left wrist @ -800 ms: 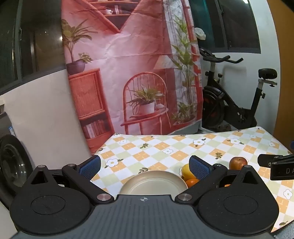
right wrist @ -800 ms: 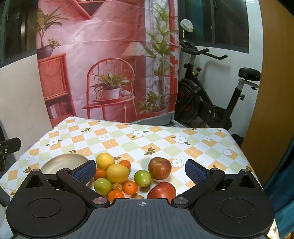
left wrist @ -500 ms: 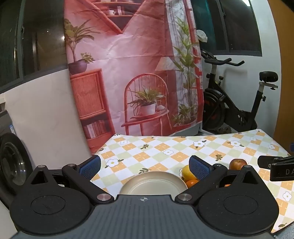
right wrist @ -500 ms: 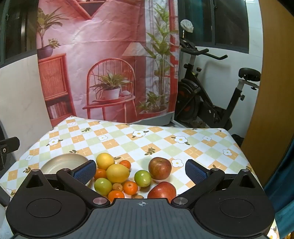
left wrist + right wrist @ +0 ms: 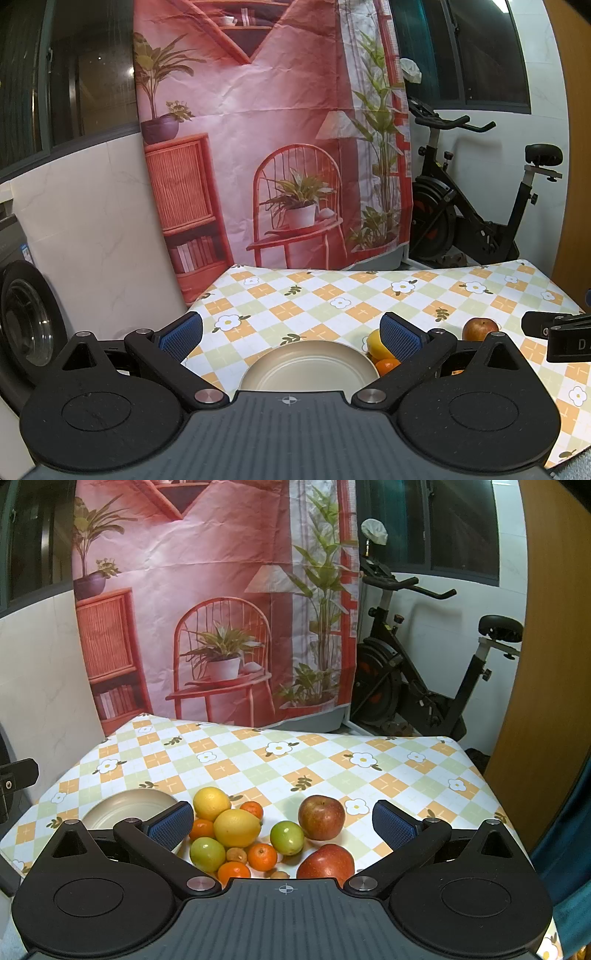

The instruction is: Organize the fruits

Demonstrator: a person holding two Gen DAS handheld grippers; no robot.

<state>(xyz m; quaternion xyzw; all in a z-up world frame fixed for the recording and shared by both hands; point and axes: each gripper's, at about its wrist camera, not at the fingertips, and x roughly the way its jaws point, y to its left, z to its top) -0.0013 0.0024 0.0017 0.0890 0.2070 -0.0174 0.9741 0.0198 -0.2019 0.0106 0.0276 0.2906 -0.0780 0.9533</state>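
The left gripper (image 5: 291, 334) has its two blue-padded fingers (image 5: 181, 334) spread wide, and they hold nothing. Low in the middle of the left wrist view, between those fingers, sits a round cream plate (image 5: 310, 363) on the table (image 5: 332, 291), which has a checked cloth with little flowers. Just to the right of the plate you can see a yellow lemon (image 5: 375, 343) and a small orange (image 5: 386, 366), partly hidden by the right finger. A red apple (image 5: 479, 328) sits further right, near a black part of the other gripper at the right edge.

The right gripper (image 5: 282, 821) also has its fingers (image 5: 393, 827) spread wide, with nothing pinched. The pile of fruit lies between them, low in the middle of the right wrist view. Two yellow lemons (image 5: 236, 828) sit close together at the upper left of the pile. Two green round fruits (image 5: 286, 837) are there too, one on the left of the pile and one in the middle. Small oranges (image 5: 262, 856) are tucked among them. Two red apples (image 5: 321, 816) are on the right side of the pile, one behind the other. Two little brown fruits (image 5: 236, 854) lie low in the pile; I cannot tell what kind they are. In this view the plate (image 5: 125, 806) is at the lower left, just beside the fruit.

A pink wall cloth (image 5: 207, 602) with a painted chair and plants hangs behind the table. A black exercise bike (image 5: 424, 679) stands at the right.
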